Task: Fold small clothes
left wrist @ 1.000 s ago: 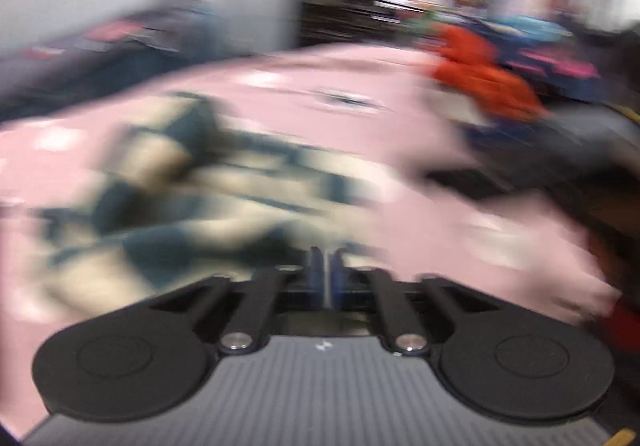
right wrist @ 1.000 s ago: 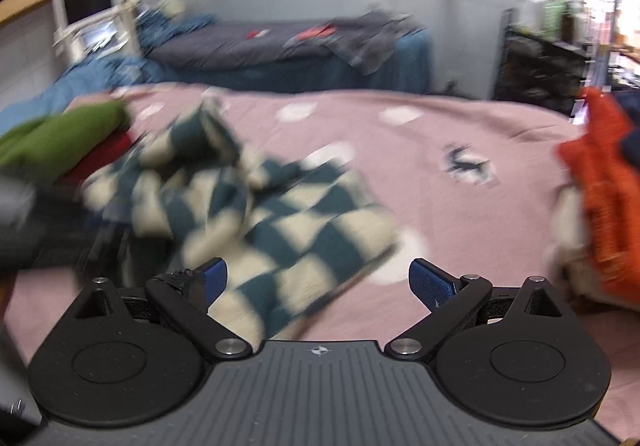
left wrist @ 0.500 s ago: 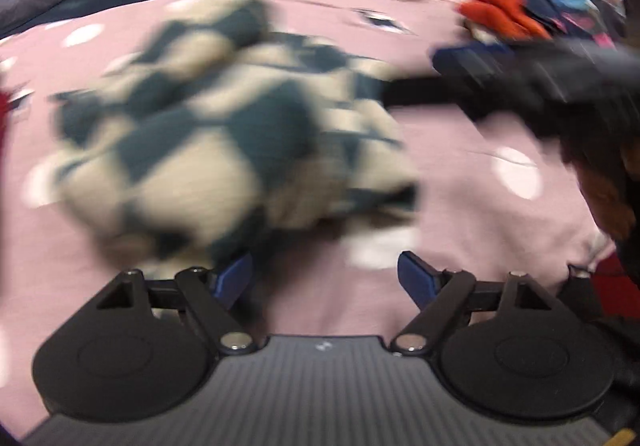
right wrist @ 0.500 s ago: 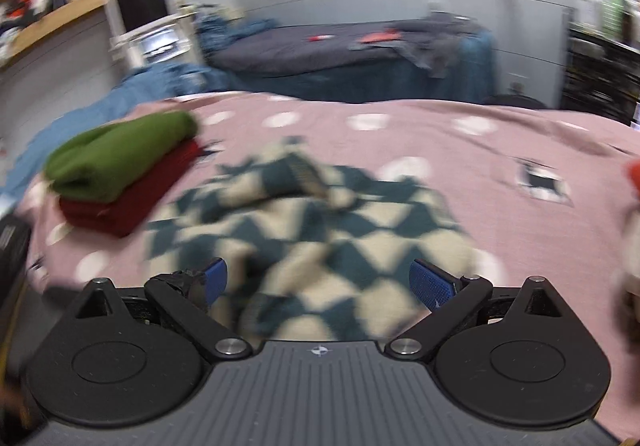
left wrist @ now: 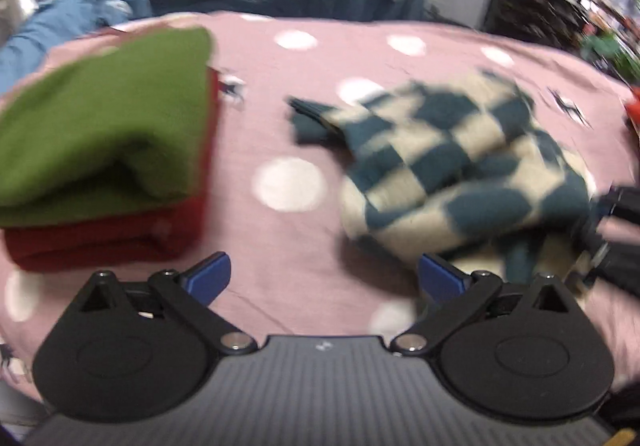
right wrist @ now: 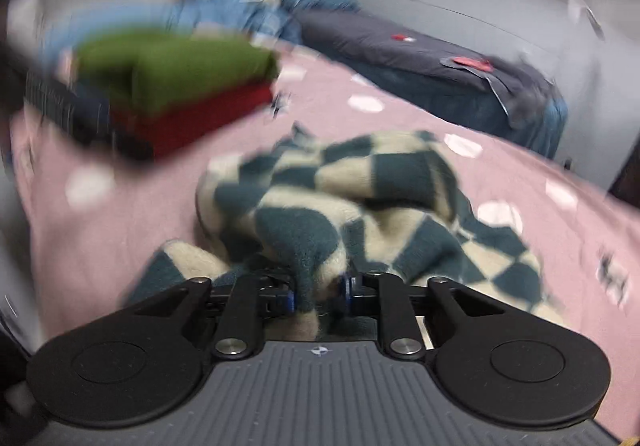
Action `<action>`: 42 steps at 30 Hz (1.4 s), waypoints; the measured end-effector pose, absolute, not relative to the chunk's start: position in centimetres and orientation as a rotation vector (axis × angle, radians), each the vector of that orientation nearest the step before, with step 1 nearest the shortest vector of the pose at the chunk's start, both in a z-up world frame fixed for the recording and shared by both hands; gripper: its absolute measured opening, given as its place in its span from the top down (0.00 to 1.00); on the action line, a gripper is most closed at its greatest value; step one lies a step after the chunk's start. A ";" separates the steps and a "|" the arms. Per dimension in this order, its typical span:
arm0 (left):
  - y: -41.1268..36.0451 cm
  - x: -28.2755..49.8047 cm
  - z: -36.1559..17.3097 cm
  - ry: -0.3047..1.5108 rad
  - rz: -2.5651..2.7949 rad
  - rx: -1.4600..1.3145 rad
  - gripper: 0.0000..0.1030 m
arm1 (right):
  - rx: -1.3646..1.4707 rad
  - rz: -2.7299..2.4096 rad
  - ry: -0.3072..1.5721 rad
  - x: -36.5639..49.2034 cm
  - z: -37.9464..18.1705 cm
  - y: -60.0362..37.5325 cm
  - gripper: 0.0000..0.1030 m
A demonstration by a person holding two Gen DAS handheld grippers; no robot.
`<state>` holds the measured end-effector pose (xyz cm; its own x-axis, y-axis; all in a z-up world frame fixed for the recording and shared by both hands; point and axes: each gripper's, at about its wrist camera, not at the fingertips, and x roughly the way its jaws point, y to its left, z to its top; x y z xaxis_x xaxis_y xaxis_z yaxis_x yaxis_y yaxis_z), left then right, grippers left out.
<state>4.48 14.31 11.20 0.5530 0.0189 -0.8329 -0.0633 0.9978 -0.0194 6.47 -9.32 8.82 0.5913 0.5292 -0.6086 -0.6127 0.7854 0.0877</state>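
Note:
A crumpled teal-and-cream checkered garment (left wrist: 460,161) lies on the pink dotted bedspread (left wrist: 280,117); it also shows in the right wrist view (right wrist: 360,205). My left gripper (left wrist: 324,278) is open and empty, above the bedspread just left of the garment. My right gripper (right wrist: 320,292) is shut on a fold at the garment's near edge. The right gripper's black body shows at the right edge of the left wrist view (left wrist: 616,230).
A folded green garment (left wrist: 104,117) lies on a folded red one (left wrist: 120,230) at the left of the bedspread, also in the right wrist view (right wrist: 176,61). A dark-covered bed (right wrist: 420,61) and grey wall stand behind. Shelving (left wrist: 560,5) stands at the far right.
My right gripper has closed on the garment's near edge. My left gripper, open since half a second ago, has swung left, bringing the folded stack into view.

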 end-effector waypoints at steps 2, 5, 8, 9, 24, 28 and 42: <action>12.3 5.1 10.1 1.000 0.027 -0.014 0.01 | -0.019 0.607 0.656 6.4 9.6 -12.8 0.70; 10.3 5.2 9.5 1.001 -0.027 0.009 0.01 | 0.079 0.486 0.620 5.1 10.7 -19.0 0.71; 8.5 5.9 9.7 0.982 -0.054 0.015 0.01 | 0.099 0.329 0.658 3.1 10.7 -25.5 0.75; 8.0 6.2 9.7 0.980 -0.063 0.015 0.01 | 0.089 0.269 0.694 2.5 10.3 -27.4 0.79; -1.9 8.7 9.0 0.895 -0.134 0.106 0.01 | 0.081 0.189 0.576 -1.5 12.0 -31.0 0.05; -4.4 8.0 8.9 0.862 -0.287 0.024 0.01 | 0.002 0.344 0.574 1.3 12.4 -26.1 0.02; -5.8 7.7 6.5 0.854 -0.437 0.056 0.84 | -0.062 0.223 0.617 3.9 10.3 -25.5 0.95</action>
